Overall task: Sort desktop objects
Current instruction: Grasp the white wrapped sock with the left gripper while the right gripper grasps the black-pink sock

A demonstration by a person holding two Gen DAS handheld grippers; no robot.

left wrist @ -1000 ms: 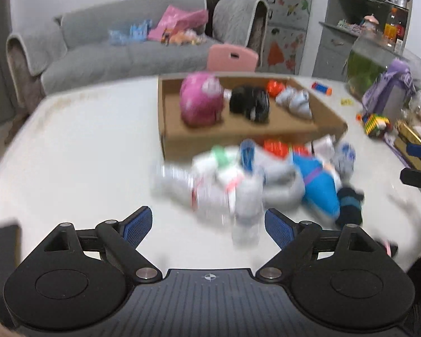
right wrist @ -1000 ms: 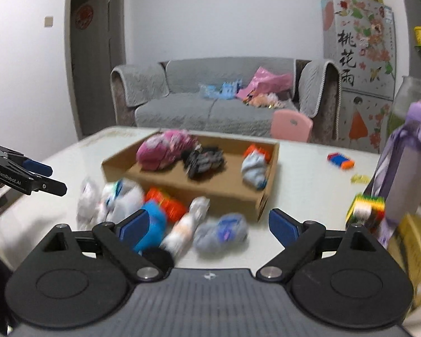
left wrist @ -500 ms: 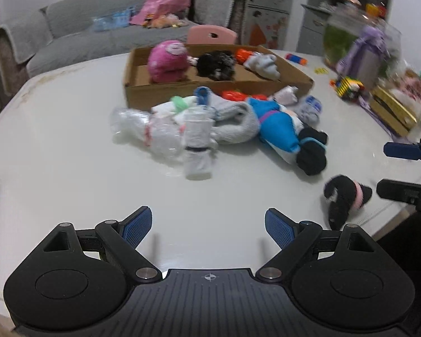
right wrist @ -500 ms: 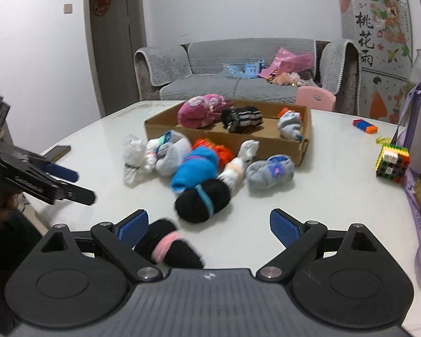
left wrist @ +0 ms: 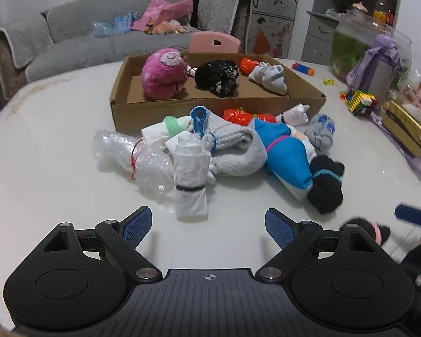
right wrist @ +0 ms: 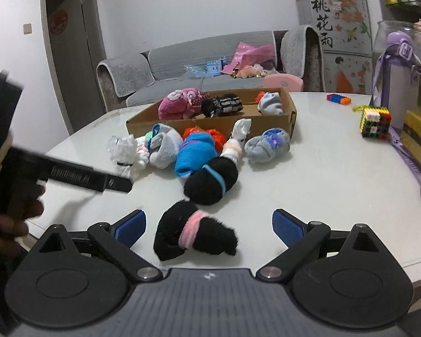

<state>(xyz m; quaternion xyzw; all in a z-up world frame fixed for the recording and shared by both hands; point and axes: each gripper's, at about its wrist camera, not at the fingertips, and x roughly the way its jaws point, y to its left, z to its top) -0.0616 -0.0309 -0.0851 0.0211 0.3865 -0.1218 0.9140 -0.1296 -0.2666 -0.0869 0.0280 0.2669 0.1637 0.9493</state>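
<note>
The right gripper (right wrist: pixel 209 224) has its jaws spread wide and still opening, with a black sock roll with a pink band (right wrist: pixel 193 231) lying on the table between the blue pads, not touching either one as far as I can see, so it isn't gripped. The left gripper (left wrist: pixel 207 223) is wide open too, nothing between its jaws, just bare white table (left wrist: pixel 56 154) under it; a rolled white sock with a dark band (left wrist: pixel 190 179) sits just ahead of its tips. From the right wrist view you can see the left tool off to the left side, held in a hand (right wrist: pixel 11 224), its finger reaching toward the pile. Past the pink-banded roll there's a bigger black sock roll with a blue band (right wrist: pixel 210 181), then a blue bundle (right wrist: pixel 193 154), a grey one with a purple flower (right wrist: pixel 268 144), a grey-white roll (right wrist: pixel 164 148), something orange (right wrist: pixel 213 134) and a crumpled clear plastic bag (left wrist: pixel 132 157) on the left edge of the heap. Behind the heap is the cardboard box (left wrist: pixel 120 112), holding a pink fuzzy roll (left wrist: pixel 162 75), a black and white one (left wrist: pixel 217 77) and a pale grey one (left wrist: pixel 269 77). Off to the right there's a colourful block cube (right wrist: pixel 374 122) and a purple bottle (right wrist: pixel 393 84), well apart from the socks.
</note>
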